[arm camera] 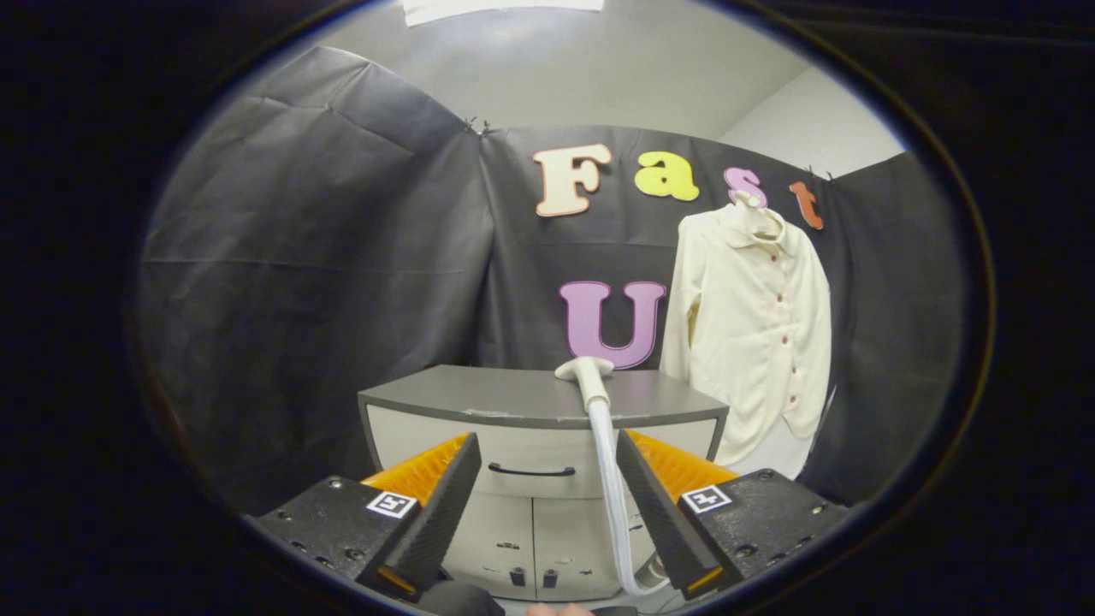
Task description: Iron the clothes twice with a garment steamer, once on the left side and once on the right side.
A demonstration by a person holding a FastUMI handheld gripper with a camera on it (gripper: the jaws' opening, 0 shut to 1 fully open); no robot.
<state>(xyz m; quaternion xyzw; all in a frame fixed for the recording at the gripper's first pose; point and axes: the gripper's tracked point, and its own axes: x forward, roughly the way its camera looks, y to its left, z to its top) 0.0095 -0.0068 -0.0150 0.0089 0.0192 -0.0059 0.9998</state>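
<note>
Step in hand, as judged: reach for the steamer; no ironing pass done yet.

Gripper (547, 496) is level, pointing straight ahead at the grey cabinet (539, 462) with a dark drawer handle and two lower doors. Jaws are apart, nothing between them but open air and the cabinet front beyond. Gripper is well short of the cabinet.

White garment steamer head (585, 373) with a rounded nozzle lies on the cabinet's flat grey worktop (479, 395), near the front edge, beyond the fingers and closer to the right one. Its pale ribbed hose (609, 488) drops over the front edge and runs down past the inner side of the right finger, curling away below it. Whether the hose touches that finger cannot be told.

Cream long-sleeved button-front shirt (757, 329) hangs on a hanger against the black cloth wall, to the right of the cabinet and behind its right corner. The front faces out, placket buttoned, sleeves hanging loose.

How to do the step well (judgement):
- Shift right and forward so the steamer's neck, just below the head, sits centred between the jaws.
- Close on the rigid neck, not the soft hose, which would likely bend and let the head swing.
- Keep the hose free of the right finger when lifting.
- Once held, carry to the shirt, nozzle facing the fabric.

A small part of a hand (560, 609) shows under the gripper.
</note>
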